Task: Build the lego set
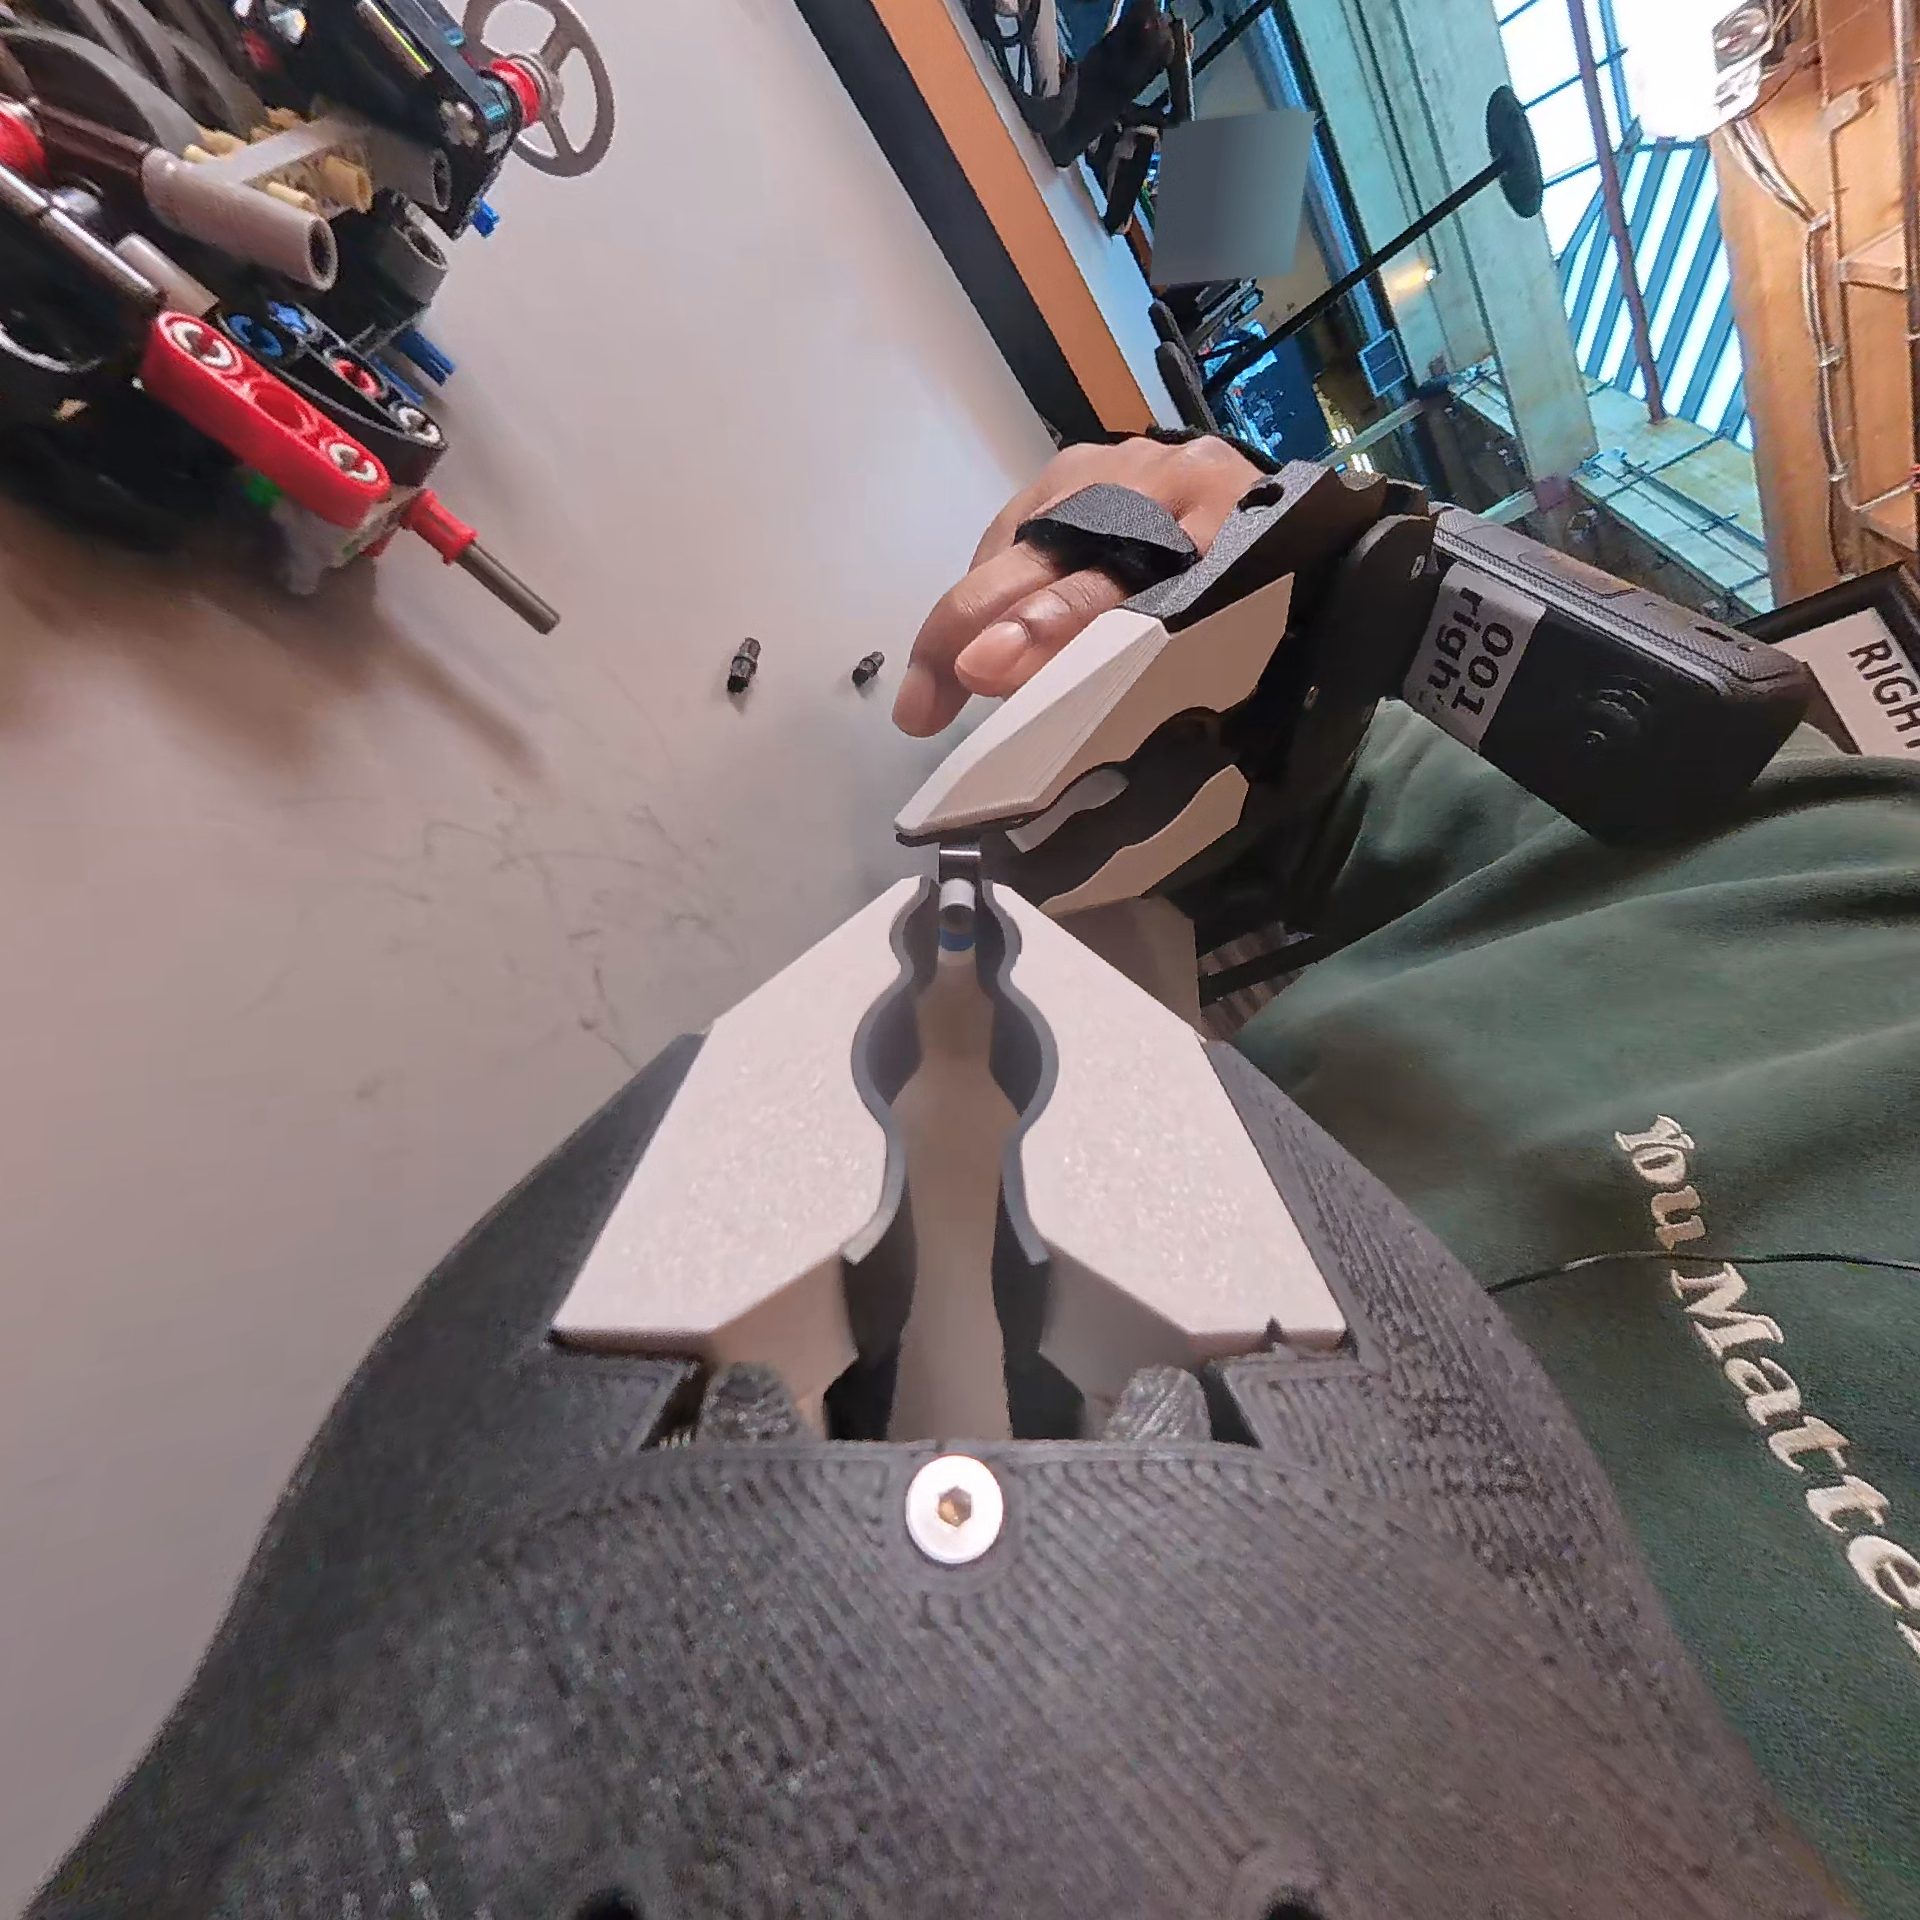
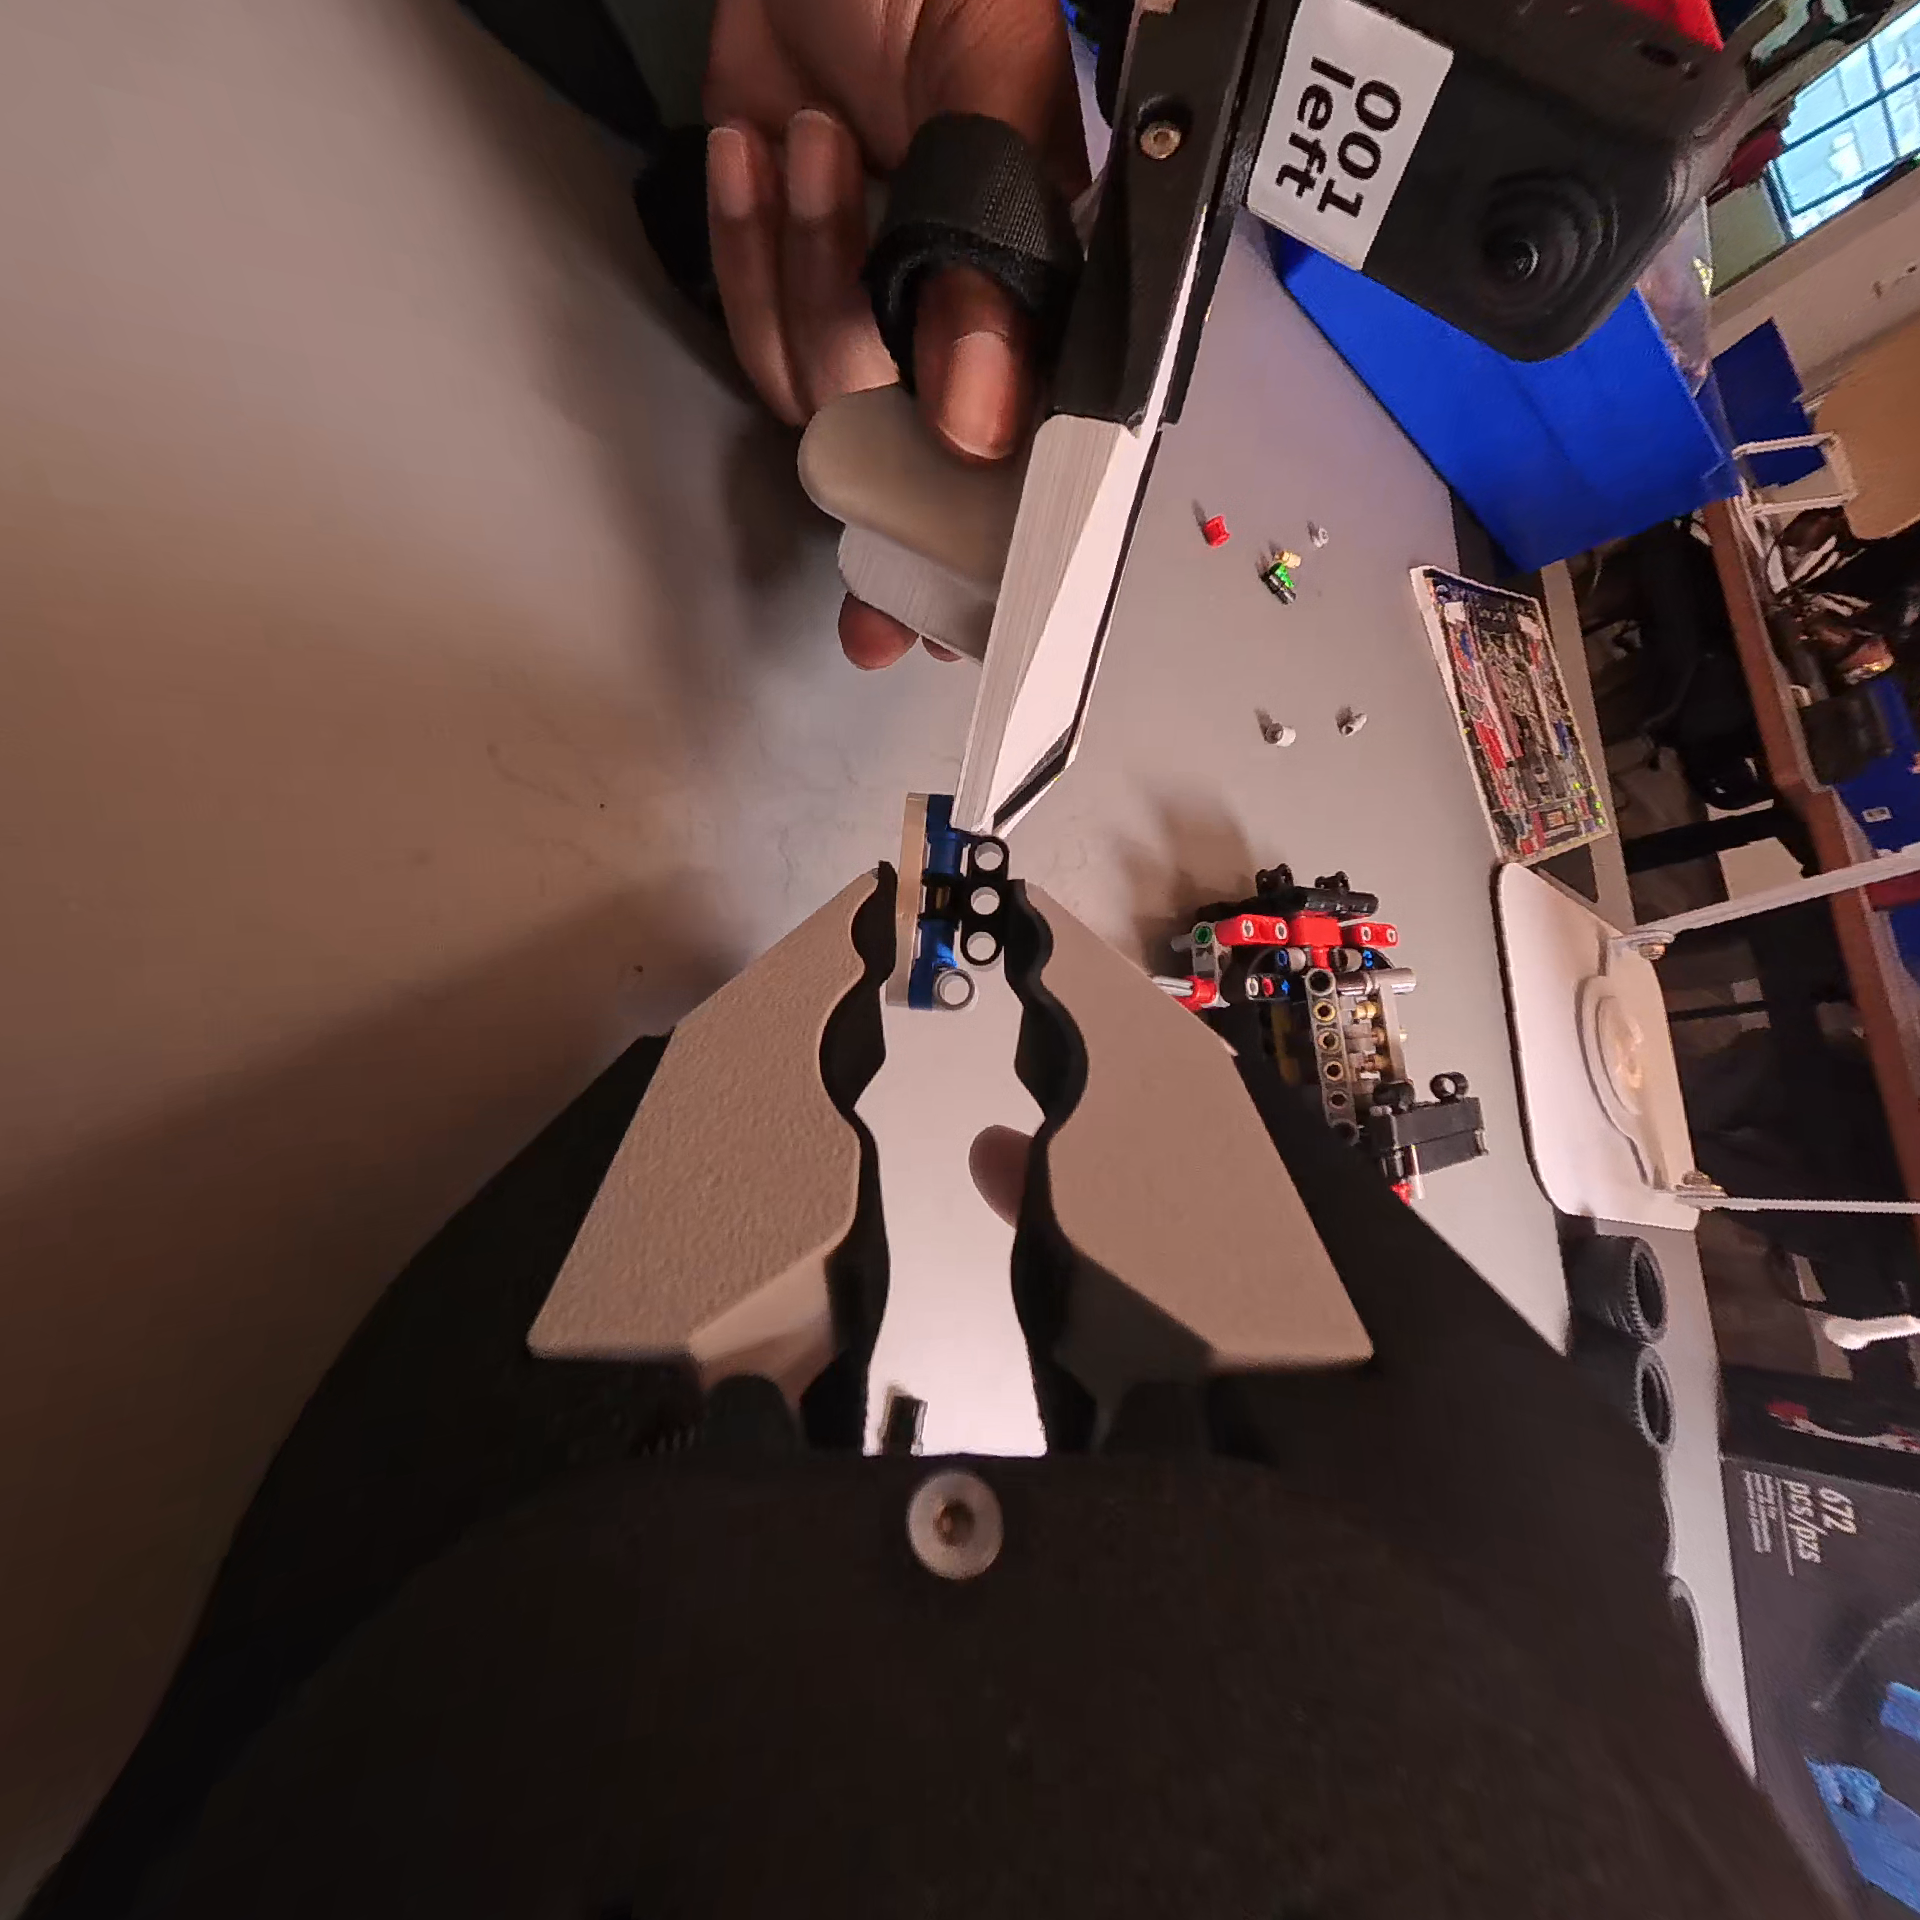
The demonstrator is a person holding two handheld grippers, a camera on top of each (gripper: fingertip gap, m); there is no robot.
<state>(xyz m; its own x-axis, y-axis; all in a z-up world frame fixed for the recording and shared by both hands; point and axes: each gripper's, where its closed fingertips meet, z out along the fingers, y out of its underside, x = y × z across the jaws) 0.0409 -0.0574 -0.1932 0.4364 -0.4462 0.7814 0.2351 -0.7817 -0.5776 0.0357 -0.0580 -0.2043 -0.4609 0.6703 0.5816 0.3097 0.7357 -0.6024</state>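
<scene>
Both hand-held grippers meet tip to tip above the grey worktop (image 2: 312, 520), sharing one small lego sub-assembly (image 2: 951, 914). Right hand-held gripper (image 2: 951, 904) has its two fingers pinched on that piece: a short black beam with three holes, a blue part and a pale grey plate, held between the fingertips in the right wrist view. Left hand-held gripper (image 1: 951, 914) closes its tips on a small grey-and-blue connector (image 1: 954, 902) at the end of the same piece, and the right tool's pale finger comes down on it from above in the left wrist view. Off to the side, the larger lego build (image 2: 1335, 1023), black, red and grey, sits on the worktop, well apart from the tips. Farther back lie several loose small parts (image 2: 1283, 571) and an instruction booklet (image 2: 1512, 717). Two tiny black pins (image 1: 743, 665) rest on the worktop near the person's hand (image 1: 1060, 561) in the left wrist view.
</scene>
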